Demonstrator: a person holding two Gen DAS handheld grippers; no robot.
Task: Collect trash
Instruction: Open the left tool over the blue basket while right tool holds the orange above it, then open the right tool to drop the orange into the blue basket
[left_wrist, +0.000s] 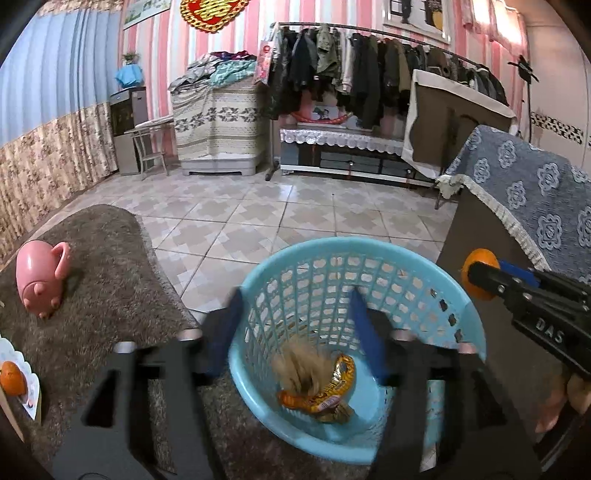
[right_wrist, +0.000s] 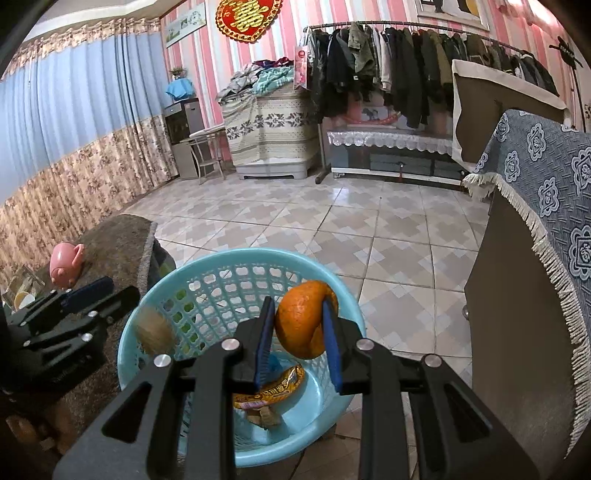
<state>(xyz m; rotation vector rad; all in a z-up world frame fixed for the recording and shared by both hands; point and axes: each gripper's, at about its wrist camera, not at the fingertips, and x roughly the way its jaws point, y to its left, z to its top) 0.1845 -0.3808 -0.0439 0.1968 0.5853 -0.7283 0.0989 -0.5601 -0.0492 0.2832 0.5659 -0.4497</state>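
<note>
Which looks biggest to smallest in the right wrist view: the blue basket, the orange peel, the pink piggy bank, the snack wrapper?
1. blue basket
2. orange peel, held in the right gripper close to the camera, so it looks enlarged
3. snack wrapper, partly hidden, so its rank is unsure
4. pink piggy bank, farther off

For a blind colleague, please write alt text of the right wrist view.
The right claw grips an orange peel above a light blue basket holding a snack wrapper. A blurred brown clump is at the basket's left rim, beside the open left claw.
</note>
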